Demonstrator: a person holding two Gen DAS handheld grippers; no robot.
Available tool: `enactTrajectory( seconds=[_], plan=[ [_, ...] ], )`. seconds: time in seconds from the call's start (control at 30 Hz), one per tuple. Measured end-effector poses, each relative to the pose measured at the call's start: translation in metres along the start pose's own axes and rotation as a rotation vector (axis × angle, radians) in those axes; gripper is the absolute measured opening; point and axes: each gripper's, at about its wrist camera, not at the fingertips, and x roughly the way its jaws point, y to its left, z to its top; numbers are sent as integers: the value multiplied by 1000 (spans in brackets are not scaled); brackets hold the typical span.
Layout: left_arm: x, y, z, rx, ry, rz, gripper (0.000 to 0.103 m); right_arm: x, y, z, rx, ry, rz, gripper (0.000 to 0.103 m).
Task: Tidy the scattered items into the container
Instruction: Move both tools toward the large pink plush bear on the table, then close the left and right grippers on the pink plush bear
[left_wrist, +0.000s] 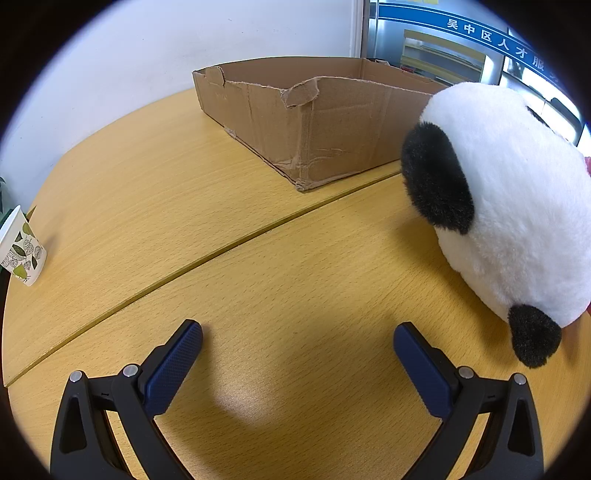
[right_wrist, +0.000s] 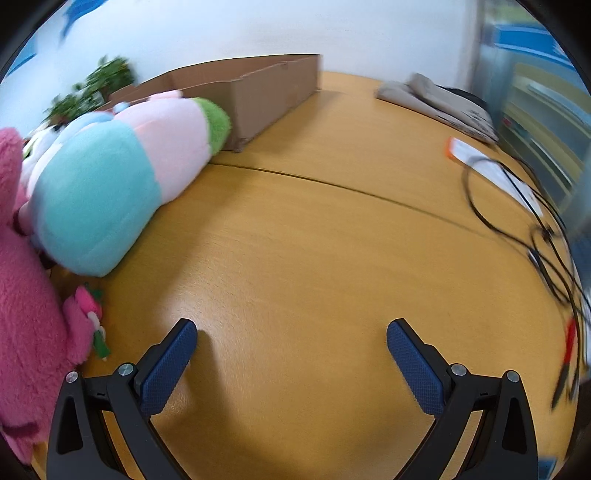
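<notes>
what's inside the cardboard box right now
Nothing shows above the rim of the cardboard box. Only the upper inner walls are visible; its near walls hide the floor, so low items inside cannot be ruled out.

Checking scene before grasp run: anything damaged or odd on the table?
The cardboard box is ragged: torn, curled flaps at its top corners and a creased front wall. Loose black cables sprawl along the table's right edge. Nothing looks spilled.

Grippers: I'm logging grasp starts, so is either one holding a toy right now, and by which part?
Nothing is held. The left gripper and right gripper are both open over bare table.
</notes>
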Motion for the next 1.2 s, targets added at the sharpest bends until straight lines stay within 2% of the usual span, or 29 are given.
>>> enactTrajectory(
  seconds=[0.17,0.27,0.4,0.53,0.6,0.67,0.73,0.8,0.9,1.03,1.13,1.2],
  plan=[
    [-1,-15,2,-127,10,90,103,-7,8,-8,66,2,-53,103],
    [-7,-41,-1,-110,21,89,103,-11,12,-11,88,2,-72,103],
    [-43,-77,-5,-190,-101,237,103,-18,8,-20,180,-1,-137,103],
    [-101,-108,-8,-330,-242,277,102,-44,5,-27,259,-73,-179,103],
    [-130,-127,-4,-396,-318,287,102,-68,9,-26,293,-139,-163,103],
    [-158,-144,-2,-442,-354,304,102,-95,16,-23,312,-212,-135,103],
    [-178,-166,5,-459,-377,278,102,-123,29,-19,300,-285,-100,103],
    [-189,-191,14,-440,-423,197,102,-150,46,-16,267,-356,-57,103],
    [-182,-220,15,-390,-467,117,103,-177,74,-15,248,-441,9,103],
    [-158,-254,27,-319,-440,21,102,-193,112,-16,225,-490,90,103],
    [-138,-274,30,-287,-392,4,103,-194,133,-21,196,-503,120,103],
    [-129,-282,32,-281,-374,-29,103,-185,136,-25,224,-484,158,103]
  ],
)
